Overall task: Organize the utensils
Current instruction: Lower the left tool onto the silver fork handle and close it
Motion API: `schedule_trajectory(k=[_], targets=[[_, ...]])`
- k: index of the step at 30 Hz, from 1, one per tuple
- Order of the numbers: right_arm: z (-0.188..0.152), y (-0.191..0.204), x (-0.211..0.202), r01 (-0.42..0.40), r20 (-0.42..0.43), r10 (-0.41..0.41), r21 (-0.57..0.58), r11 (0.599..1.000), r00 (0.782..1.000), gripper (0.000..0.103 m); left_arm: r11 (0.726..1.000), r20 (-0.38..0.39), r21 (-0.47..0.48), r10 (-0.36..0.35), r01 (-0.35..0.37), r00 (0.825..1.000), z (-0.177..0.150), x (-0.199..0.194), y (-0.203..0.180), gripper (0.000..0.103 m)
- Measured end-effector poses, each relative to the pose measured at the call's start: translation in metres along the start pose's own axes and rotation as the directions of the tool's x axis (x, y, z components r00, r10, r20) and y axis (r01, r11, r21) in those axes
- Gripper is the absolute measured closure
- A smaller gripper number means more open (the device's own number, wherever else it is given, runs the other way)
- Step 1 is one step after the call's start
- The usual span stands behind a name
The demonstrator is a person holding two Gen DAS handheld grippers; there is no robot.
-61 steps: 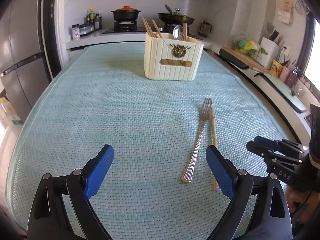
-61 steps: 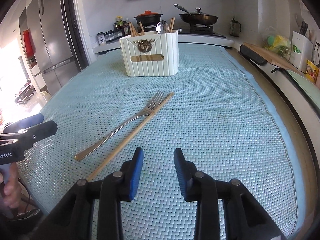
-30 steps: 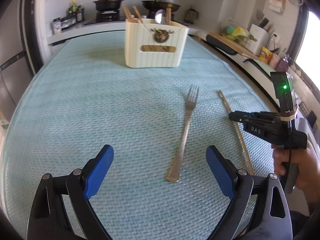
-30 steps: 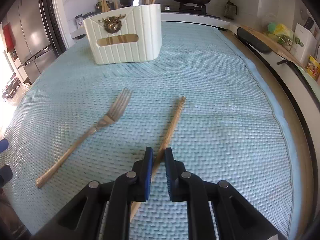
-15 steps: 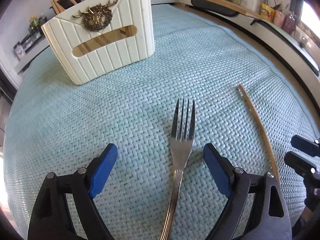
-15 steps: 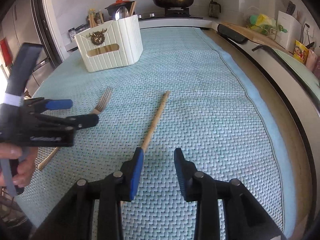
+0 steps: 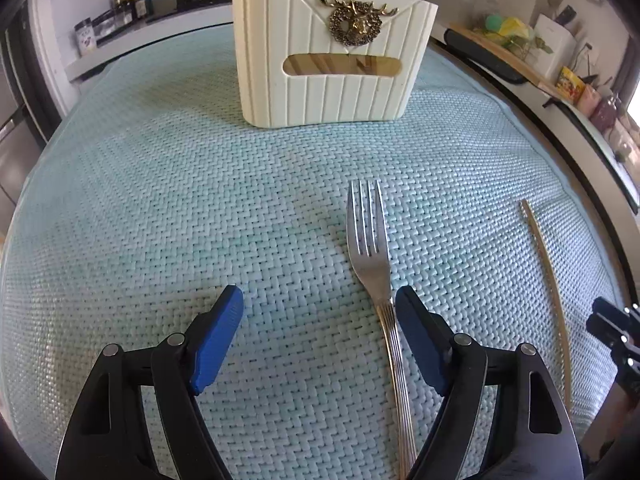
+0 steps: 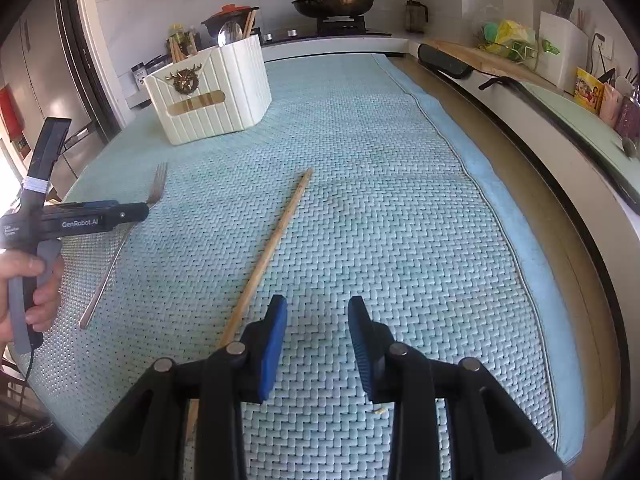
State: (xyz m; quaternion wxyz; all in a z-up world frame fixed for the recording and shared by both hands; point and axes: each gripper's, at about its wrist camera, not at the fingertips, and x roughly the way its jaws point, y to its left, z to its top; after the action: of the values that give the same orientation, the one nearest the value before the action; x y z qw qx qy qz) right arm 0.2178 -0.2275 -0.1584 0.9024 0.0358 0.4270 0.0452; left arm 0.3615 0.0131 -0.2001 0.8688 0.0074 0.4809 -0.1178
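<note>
A silver fork lies on the teal woven mat, tines toward the cream utensil holder. My left gripper is open low over the mat, its right finger beside the fork's neck. A wooden chopstick lies to the right. In the right wrist view the chopstick lies just left of my open, empty right gripper. The fork and the left gripper show at the left. The holder contains chopsticks and a spoon.
The mat covers the counter; its right edge borders a bare wooden strip. A stove with a wok and a pot stands behind. Bottles, a cutting board and packets line the back and right counters.
My left gripper has shifted left, so the fork now lies near its right finger. My right gripper has drawn back to the right of the chopstick. Fork and chopstick lie still.
</note>
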Motion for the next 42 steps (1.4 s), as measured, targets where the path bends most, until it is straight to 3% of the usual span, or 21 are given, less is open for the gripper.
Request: schedule_trajectory(k=[4,9,10,12,13,16,19,20,24,30,31,32,34,35,39,40,41,42], targets=[[0.002,0.004,-0.002,-0.005,0.01,0.005,0.001,1.0,1.0,0.071,1.0,0.014,-0.012,-0.024,0.024,1.0,0.005,-0.001,-0.007,0.02],[0.005,0.007,-0.002,-0.006,0.016,0.006,-0.003,1.0,1.0,0.071,0.991,-0.01,0.074,0.116,-0.115,0.993,0.023,0.028,-0.036,0.021],[0.006,0.007,-0.003,-0.007,0.018,0.007,0.0,1.0,1.0,0.071,0.991,-0.001,0.068,0.113,-0.113,0.994,0.025,0.028,-0.037,0.029],[0.007,0.006,-0.006,-0.007,0.027,0.007,0.004,1.0,1.0,0.071,0.995,0.001,0.065,0.078,-0.078,0.997,0.027,0.025,-0.039,0.058],[0.007,0.005,-0.008,-0.005,0.032,0.005,0.005,1.0,0.999,0.071,0.994,0.007,0.081,0.077,-0.077,0.997,0.027,0.022,-0.042,0.078],[0.006,0.0,-0.011,0.004,0.036,-0.004,0.01,1.0,0.999,0.071,0.993,0.012,0.102,0.059,-0.06,0.998,0.027,0.018,-0.045,0.08],[0.005,-0.004,-0.008,0.009,0.029,-0.009,0.01,1.0,1.0,0.07,0.998,0.017,0.045,-0.032,0.031,0.999,0.03,0.009,-0.032,0.083],[0.005,-0.005,-0.007,0.008,0.026,-0.008,0.013,1.0,1.0,0.07,0.998,0.026,0.022,-0.06,0.059,0.998,0.031,0.004,-0.026,0.102],[0.008,-0.007,-0.005,-0.001,0.028,0.0,0.029,1.0,1.0,0.07,0.995,0.063,-0.031,-0.098,0.1,0.993,0.026,-0.022,-0.003,0.103],[0.013,0.0,-0.002,-0.006,0.026,0.006,0.012,1.0,1.0,0.07,0.997,0.046,-0.034,-0.068,0.07,0.997,0.02,-0.029,0.015,0.098],[0.014,0.001,-0.002,-0.007,0.028,0.007,0.009,1.0,1.0,0.07,0.996,0.057,-0.039,-0.073,0.075,0.996,0.018,-0.033,0.018,0.088],[0.014,0.003,-0.003,-0.009,0.029,0.009,0.006,1.0,1.0,0.07,0.996,0.07,-0.045,-0.074,0.077,0.995,0.017,-0.037,0.02,0.069],[0.014,0.005,-0.004,-0.015,0.029,0.015,0.001,1.0,0.999,0.07,0.997,0.104,-0.062,-0.031,0.038,0.994,0.011,-0.032,0.019,0.043],[0.014,0.007,-0.003,-0.017,0.027,0.017,-0.005,1.0,1.0,0.07,0.998,0.11,-0.069,-0.001,0.009,0.994,0.016,-0.021,0.021,0.038],[0.014,0.013,0.0,-0.023,0.021,0.024,-0.021,1.0,1.0,0.07,0.994,0.053,-0.081,0.084,-0.08,0.995,0.034,0.009,0.019,0.04],[0.014,0.014,0.001,-0.025,0.019,0.026,-0.021,0.999,0.999,0.07,0.992,0.027,-0.082,0.096,-0.094,0.995,0.037,0.017,0.018,0.048],[0.014,0.015,0.0,-0.028,0.02,0.028,-0.02,0.999,0.999,0.07,0.993,0.003,-0.085,0.087,-0.086,0.996,0.038,0.023,0.017,0.077],[0.014,0.016,-0.001,-0.029,0.024,0.029,-0.019,0.999,0.999,0.07,0.992,0.016,-0.076,0.098,-0.097,0.995,0.037,0.022,0.015,0.078]])
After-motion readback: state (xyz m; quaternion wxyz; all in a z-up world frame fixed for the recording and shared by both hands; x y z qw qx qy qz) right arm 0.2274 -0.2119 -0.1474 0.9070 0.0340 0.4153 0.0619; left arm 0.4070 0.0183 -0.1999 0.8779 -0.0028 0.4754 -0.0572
